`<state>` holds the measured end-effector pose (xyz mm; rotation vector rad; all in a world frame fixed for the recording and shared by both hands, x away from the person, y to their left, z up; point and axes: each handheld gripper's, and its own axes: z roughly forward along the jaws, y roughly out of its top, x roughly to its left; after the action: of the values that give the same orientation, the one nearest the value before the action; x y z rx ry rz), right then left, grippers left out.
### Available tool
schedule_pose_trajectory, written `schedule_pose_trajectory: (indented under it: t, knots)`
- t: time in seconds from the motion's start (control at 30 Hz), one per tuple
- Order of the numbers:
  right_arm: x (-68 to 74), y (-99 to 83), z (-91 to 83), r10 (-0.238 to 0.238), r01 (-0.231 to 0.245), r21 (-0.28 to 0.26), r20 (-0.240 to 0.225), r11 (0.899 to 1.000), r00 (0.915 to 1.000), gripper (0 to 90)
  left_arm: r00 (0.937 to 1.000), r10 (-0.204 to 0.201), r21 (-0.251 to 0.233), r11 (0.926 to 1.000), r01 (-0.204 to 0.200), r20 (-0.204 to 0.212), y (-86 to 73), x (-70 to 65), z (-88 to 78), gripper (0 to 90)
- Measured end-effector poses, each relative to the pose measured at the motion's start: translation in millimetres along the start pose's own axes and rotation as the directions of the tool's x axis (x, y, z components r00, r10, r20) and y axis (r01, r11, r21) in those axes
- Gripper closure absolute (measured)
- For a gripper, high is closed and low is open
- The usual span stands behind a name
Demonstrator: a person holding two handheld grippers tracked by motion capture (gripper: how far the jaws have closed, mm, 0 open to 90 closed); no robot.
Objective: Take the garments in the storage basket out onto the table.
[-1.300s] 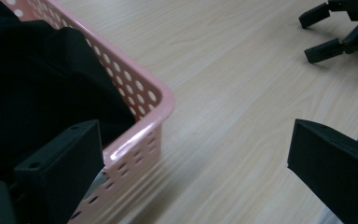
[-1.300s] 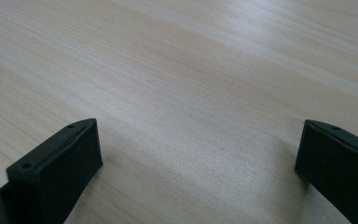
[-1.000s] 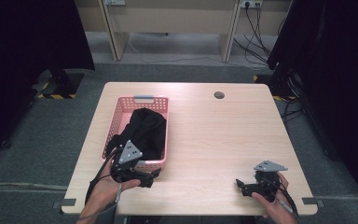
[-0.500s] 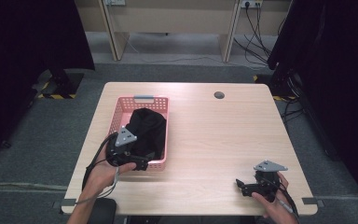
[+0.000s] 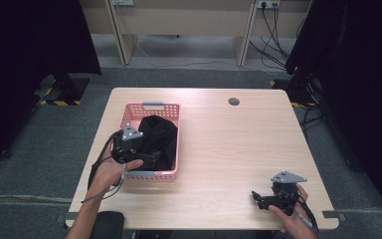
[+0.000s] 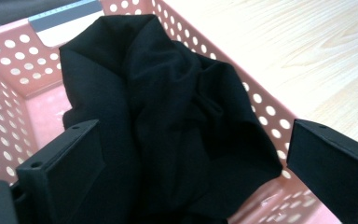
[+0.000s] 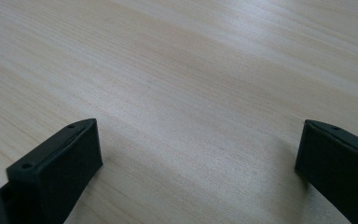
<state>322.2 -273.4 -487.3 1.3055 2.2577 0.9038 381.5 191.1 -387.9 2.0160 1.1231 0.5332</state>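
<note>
No writing reads anywhere; the left gripper (image 6: 191, 154), jaws wide and empty, hangs just over the black cloth (image 6: 168, 116) in the pink basket (image 6: 9, 93), whose walls stand close either side, while the right gripper (image 7: 198, 158) gapes empty over bare table (image 7: 191, 70).

Pale wood surface (image 5: 238, 149) in the middle of the frame, with a small round dark hole (image 5: 234, 101) near its far edge. All around it, grey carpet floor (image 5: 45, 149). At the top of the frame, light wooden furniture (image 5: 179, 20) with legs, and thin cables (image 5: 189, 60) lying below it. Black curtains (image 5: 25, 45) at the upper left and more black curtains (image 5: 358, 64) at the right. Yellow and black tape (image 5: 54, 102) on the floor at the left. Soft, even light from above.
</note>
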Motion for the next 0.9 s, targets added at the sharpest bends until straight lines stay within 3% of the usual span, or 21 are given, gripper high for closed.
schedule_pose_trajectory:
  t: [0.33, 0.47, 0.57, 0.87, 0.9]
  knots:
    - [0.0, 0.0, 0.0, 0.000, 0.000, 0.000, 0.000, 1.000, 1.0000, 0.4, 0.9997, -0.014, 0.032, 0.9994, 0.015, -0.021, 5.2, 9.0, 15.8, 3.4]
    - [0.0, 0.0, 0.0, 0.000, 0.000, 0.000, 0.000, 1.000, 1.0000, 0.4, 0.9990, -0.031, 0.062, 0.9975, 0.033, -0.033, 12.1, 17.9, 29.6, 3.4]
    - [0.0, 0.0, 0.0, 0.000, 0.000, 0.000, 0.000, 1.000, 1.0000, 0.4, 0.9990, -0.031, 0.062, 0.9975, 0.033, -0.033, 12.1, 17.9, 29.6, 3.5]
    - [0.0, 0.0, 0.0, 0.000, 0.000, 0.000, 0.000, 1.000, 1.0000, 0.4, 0.9966, -0.066, 0.102, 0.9923, 0.071, -0.049, 14.4, 31.0, 45.7, 3.4]
    - [0.0, 0.0, 0.0, 0.000, 0.000, 0.000, 0.000, 1.000, 1.0000, 0.4, 0.9956, -0.085, 0.116, 0.9893, 0.089, -0.040, 12.5, 34.5, 50.8, 3.4]
